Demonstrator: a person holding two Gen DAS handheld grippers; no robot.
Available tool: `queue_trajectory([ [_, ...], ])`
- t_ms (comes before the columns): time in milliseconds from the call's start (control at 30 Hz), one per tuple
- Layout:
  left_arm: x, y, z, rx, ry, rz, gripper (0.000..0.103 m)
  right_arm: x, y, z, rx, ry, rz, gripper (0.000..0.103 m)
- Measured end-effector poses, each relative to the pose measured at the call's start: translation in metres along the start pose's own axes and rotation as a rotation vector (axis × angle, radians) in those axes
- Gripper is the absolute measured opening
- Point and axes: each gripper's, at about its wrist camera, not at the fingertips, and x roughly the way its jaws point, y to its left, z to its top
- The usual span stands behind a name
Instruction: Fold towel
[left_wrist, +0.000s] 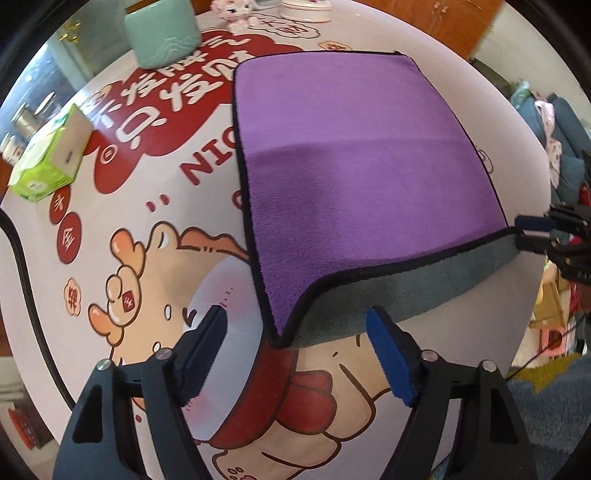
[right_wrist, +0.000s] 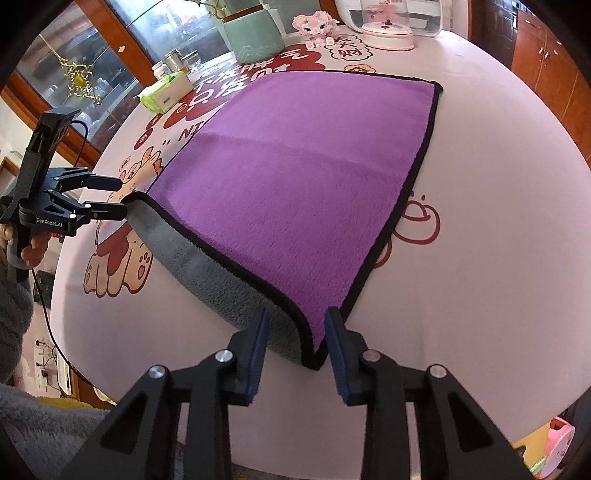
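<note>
Purple towel (left_wrist: 362, 177) lies unfolded on printed tablecloth (left_wrist: 155, 236), near edge lifted; left gripper (left_wrist: 295, 350) and right gripper (right_wrist: 295, 350) spread wide at its corners, no fold made.

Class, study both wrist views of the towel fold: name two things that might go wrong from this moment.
1. Both the left gripper and right gripper stand open around the purple towel's near corners; closing poorly could miss them.
2. The near edge sags between the corners, so the fold may land crooked.
</note>
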Motion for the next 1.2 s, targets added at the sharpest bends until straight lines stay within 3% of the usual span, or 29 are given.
queue_trajectory([
  [167, 0.005, 0.001, 0.005, 0.035, 0.023, -0.026, 0.071, 0.004, 0.0, 0.004, -0.029, 0.015, 0.012, 0.03],
  [233, 0.007, 0.002, 0.007, 0.04, 0.031, -0.039, 0.065, 0.006, 0.001, 0.005, -0.039, 0.023, 0.02, 0.025],
  [467, 0.016, 0.016, 0.012, 0.01, 0.076, -0.096, 0.047, 0.009, 0.003, 0.005, -0.057, 0.037, 0.029, 0.022],
  [833, 0.028, 0.014, 0.016, 0.025, 0.111, -0.151, 0.046, 0.01, 0.001, 0.006, -0.053, 0.042, 0.03, 0.02],
  [1200, 0.031, 0.001, 0.018, 0.066, 0.15, -0.166, 0.023, 0.009, 0.0, 0.008, -0.061, 0.046, 0.026, 0.015],
])
